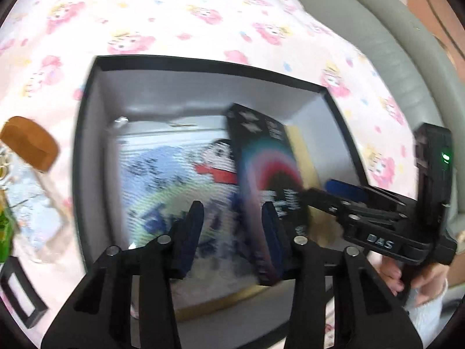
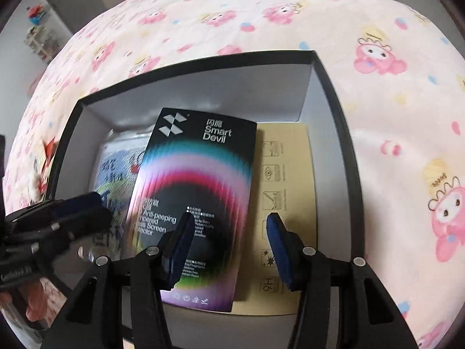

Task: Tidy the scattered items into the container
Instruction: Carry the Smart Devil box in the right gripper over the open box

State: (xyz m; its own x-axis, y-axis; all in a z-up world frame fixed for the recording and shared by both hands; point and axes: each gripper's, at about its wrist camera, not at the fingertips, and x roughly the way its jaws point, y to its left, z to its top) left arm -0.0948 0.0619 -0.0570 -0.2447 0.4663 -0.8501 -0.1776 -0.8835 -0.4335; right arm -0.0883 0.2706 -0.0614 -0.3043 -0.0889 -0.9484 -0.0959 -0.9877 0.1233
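A black container (image 1: 87,157) (image 2: 343,133) with grey inner walls lies open on a pink cartoon-print bedsheet. Inside lie a cartoon-printed packet (image 1: 162,180) (image 2: 116,171), a tan envelope (image 2: 287,174) (image 1: 302,145) and, tilted over both, a black rainbow-printed screen protector box (image 2: 200,192) (image 1: 261,157). My left gripper (image 1: 232,229) (image 2: 93,203) hovers over the packet, open, with the rainbow box's edge beside its right finger; this view is blurred. My right gripper (image 2: 229,244) (image 1: 334,195) stands open above the rainbow box and the envelope, pads touching neither.
Left of the container lie a clear jar with a brown lid (image 1: 29,145), something green (image 1: 4,232) and a small black frame (image 1: 20,293). A red and white toy (image 2: 43,157) lies nearby. A grey padded bed edge (image 1: 377,43) runs along the right. Hands (image 1: 407,276) (image 2: 35,299) hold the grippers.
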